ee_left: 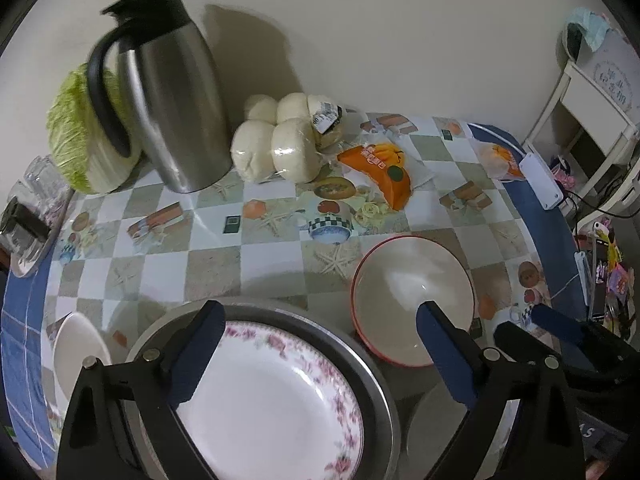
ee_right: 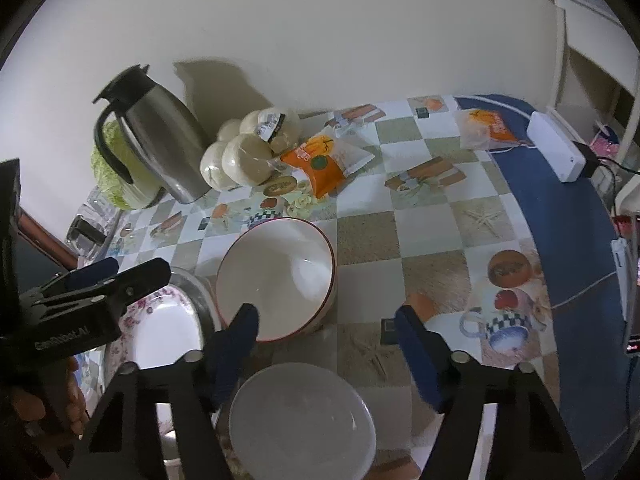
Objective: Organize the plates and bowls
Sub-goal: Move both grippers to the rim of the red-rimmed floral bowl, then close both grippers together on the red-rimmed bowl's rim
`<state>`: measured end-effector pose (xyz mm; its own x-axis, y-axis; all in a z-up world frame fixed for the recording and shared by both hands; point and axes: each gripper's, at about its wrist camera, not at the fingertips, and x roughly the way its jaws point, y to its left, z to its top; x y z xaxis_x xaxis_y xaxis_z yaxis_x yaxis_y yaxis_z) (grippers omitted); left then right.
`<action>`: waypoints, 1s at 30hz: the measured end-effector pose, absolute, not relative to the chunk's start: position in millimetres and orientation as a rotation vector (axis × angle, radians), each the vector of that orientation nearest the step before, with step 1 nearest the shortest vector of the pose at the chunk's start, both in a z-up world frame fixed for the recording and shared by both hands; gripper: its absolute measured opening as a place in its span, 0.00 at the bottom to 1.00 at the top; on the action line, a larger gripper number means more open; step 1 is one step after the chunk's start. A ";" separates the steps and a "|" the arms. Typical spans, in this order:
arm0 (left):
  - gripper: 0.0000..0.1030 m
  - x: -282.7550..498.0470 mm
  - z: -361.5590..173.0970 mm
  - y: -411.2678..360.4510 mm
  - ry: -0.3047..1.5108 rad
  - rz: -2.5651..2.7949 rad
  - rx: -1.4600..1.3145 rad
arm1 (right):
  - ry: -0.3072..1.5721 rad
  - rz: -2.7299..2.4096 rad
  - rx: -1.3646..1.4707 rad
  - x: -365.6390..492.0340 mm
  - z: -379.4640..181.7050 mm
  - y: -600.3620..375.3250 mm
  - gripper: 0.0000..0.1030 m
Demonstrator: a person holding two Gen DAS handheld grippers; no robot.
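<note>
In the left wrist view a white plate with a pink floral rim (ee_left: 272,400) lies inside a round metal basin (ee_left: 376,380). My left gripper (ee_left: 320,308) hangs open just above them, its fingers straddling the plate. A red-rimmed white bowl (ee_left: 412,300) stands right of the basin, partly behind the right finger. A plain white bowl (ee_left: 78,352) sits at the left. My right gripper (ee_right: 326,314) is open over another plain white bowl (ee_right: 300,416), with the red-rimmed bowl (ee_right: 276,276) just beyond its left fingertip. The left gripper (ee_right: 124,270) shows at the left there.
A steel jug (ee_left: 176,112), a cabbage (ee_left: 76,136), bagged buns (ee_left: 276,140) and orange snack packets (ee_left: 384,172) fill the back of the checkered table (ee_left: 208,264). A white power strip (ee_right: 556,148) lies at the right edge, a glass holder (ee_left: 32,208) at the left.
</note>
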<state>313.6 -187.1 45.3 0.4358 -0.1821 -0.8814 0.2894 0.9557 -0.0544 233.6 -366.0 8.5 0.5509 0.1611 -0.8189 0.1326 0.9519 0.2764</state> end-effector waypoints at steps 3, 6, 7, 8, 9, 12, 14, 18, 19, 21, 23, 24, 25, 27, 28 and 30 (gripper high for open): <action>0.74 324.1 32.5 -195.6 1.111 -0.316 0.126 | 1.010 0.019 0.331 244.8 -2.3 -364.1 0.60; 0.74 332.7 19.7 -201.2 1.138 -0.324 0.130 | 1.027 0.022 0.331 255.0 -12.0 -360.9 0.58; 0.74 335.6 15.3 -203.3 1.146 -0.329 0.132 | 1.032 0.022 0.333 257.8 -14.9 -360.2 0.58; 0.73 337.2 12.5 -204.0 1.151 -0.332 0.133 | 1.038 0.020 0.335 260.8 -17.9 -359.9 0.58; 0.73 339.9 8.1 -205.9 1.160 -0.337 0.135 | 1.044 0.019 0.337 264.0 -21.0 -359.6 0.57; 0.60 347.1 -2.8 -211.6 1.184 -0.349 0.147 | 1.063 0.010 0.334 273.7 -30.8 -358.7 0.51; 0.56 351.3 -9.4 -214.8 1.203 -0.356 0.153 | 1.076 0.005 0.335 279.1 -36.9 -358.2 0.50; 0.44 359.6 -21.4 -220.0 1.231 -0.367 0.164 | 1.097 0.003 0.333 288.0 -48.2 -354.4 0.44; 0.44 361.3 -23.8 -221.1 1.238 -0.369 0.165 | 1.102 0.003 0.333 289.5 -50.1 -353.6 0.42; 0.43 364.2 -27.9 -222.4 1.249 -0.375 0.161 | 1.113 0.002 0.335 292.9 -55.0 -351.9 0.40; 0.43 366.5 -31.3 -223.9 1.260 -0.381 0.156 | 1.118 0.005 0.342 295.1 -58.5 -351.1 0.37; 0.43 367.5 -33.2 -224.6 1.266 -0.383 0.157 | 1.121 0.008 0.344 296.3 -60.7 -350.3 0.36; 0.43 368.1 -34.9 -225.4 1.270 -0.386 0.159 | 1.124 0.010 0.343 297.1 -62.2 -349.0 0.34; 0.35 368.4 -38.7 -226.6 1.280 -0.392 0.163 | 1.133 0.013 0.348 298.8 -65.8 -347.2 0.31; 0.33 368.5 -40.4 -227.1 1.285 -0.393 0.162 | 1.139 0.013 0.352 299.6 -67.7 -346.7 0.29; 0.25 368.2 -43.2 -228.8 1.286 -0.396 0.168 | 1.149 0.011 0.356 300.7 -71.5 -345.5 0.26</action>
